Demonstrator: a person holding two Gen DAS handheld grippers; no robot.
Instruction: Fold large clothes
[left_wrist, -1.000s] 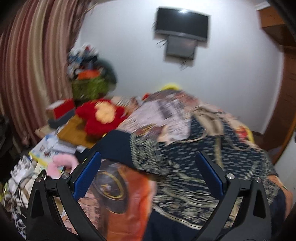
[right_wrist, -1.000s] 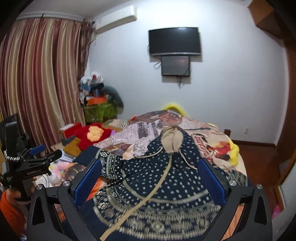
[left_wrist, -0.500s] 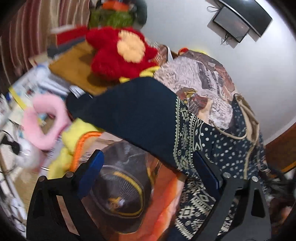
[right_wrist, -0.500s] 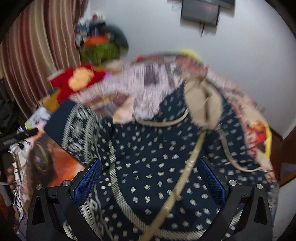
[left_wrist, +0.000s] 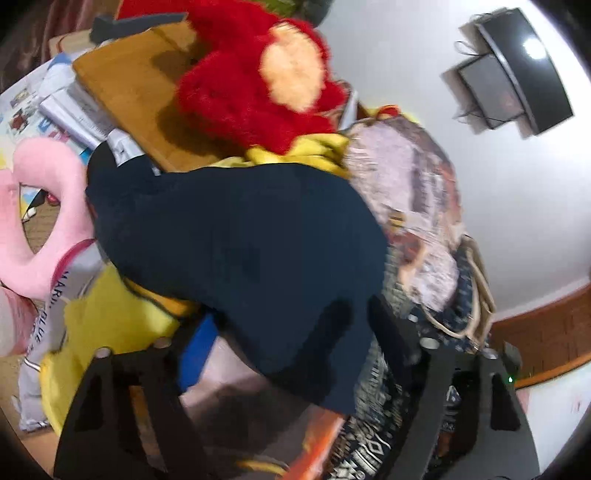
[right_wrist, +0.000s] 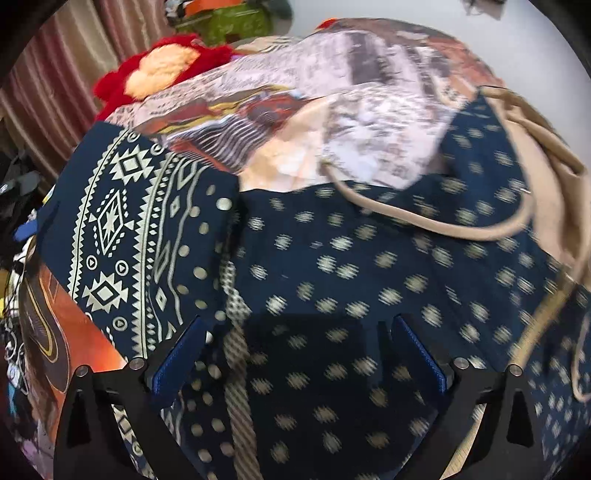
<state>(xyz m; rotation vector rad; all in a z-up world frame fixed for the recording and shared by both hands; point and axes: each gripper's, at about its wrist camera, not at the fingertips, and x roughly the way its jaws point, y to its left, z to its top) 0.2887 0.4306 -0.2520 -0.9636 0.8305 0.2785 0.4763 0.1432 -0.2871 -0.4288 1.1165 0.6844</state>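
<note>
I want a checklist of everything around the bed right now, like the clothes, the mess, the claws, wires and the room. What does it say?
Surface: bed with a picture-print cover, mostly under cloth.
Job's things: dark blue patterned garment spread out; its plain inside-out sleeve sticks out to the side.
Clutter: red plush toy, pink ring cushion, yellow cloth, wooden board, papers.
Claws: left claw closing with the sleeve between its fingers; right claw open over the dotted cloth.
Cables: wires hang from the wall screen.
Surroundings: white wall, striped curtain.
</note>
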